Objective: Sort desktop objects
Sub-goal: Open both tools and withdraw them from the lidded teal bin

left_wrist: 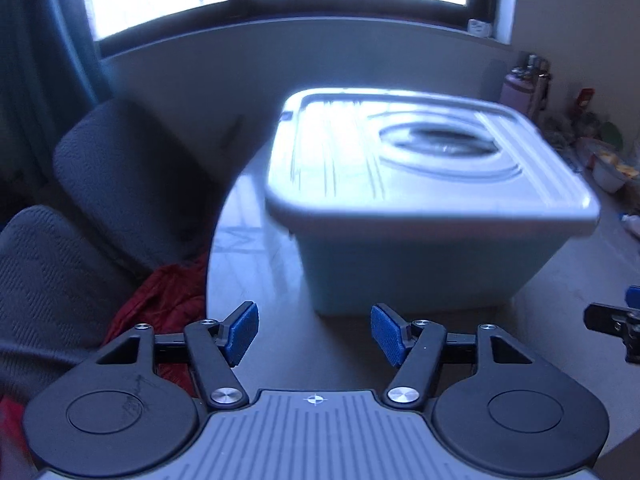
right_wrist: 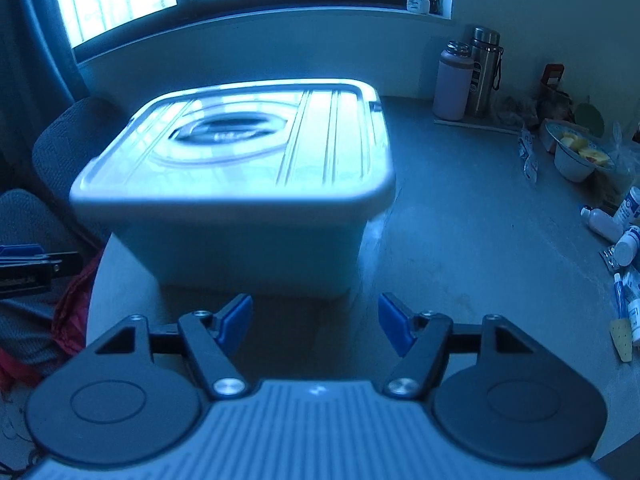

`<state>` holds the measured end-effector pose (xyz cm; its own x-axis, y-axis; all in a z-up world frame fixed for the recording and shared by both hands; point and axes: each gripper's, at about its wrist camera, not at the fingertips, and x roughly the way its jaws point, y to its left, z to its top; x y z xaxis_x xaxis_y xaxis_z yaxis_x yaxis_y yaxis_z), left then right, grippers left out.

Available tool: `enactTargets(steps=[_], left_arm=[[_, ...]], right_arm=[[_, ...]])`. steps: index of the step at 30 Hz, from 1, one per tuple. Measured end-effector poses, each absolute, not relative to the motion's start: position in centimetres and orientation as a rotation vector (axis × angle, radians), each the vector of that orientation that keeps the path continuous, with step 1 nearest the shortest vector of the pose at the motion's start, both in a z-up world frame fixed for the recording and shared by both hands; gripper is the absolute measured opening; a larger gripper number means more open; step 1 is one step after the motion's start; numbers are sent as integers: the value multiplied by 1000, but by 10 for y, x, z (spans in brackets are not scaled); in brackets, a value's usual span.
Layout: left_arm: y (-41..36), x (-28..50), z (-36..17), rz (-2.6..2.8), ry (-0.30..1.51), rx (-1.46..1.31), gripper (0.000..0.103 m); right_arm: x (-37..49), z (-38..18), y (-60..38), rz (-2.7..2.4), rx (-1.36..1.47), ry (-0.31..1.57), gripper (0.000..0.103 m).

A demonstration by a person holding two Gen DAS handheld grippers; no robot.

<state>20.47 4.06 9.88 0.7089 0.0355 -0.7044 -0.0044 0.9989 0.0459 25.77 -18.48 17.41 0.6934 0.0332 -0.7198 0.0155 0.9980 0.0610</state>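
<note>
On table, lidded bin, upright.

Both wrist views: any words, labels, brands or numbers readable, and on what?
None can be read.
Storage box lid: raised mark in the handle recess, blurred.
Small bottles at the table's right edge: printed labels, too small.
Steel flask: dark label, illegible.

Pale lidded storage bin upright on table, w/ lid shut
</note>
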Motion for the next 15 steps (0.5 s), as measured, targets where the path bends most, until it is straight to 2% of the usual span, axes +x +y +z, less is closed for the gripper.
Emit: enactTargets(steps=[6,15], left_arm=[[18,166,71,27,740,114,65],[19,137,44,70,669,48,65]], right_arm=[[223,149,-177,-11,106,751,70],[197,131,-167,-49,82,653,70]])
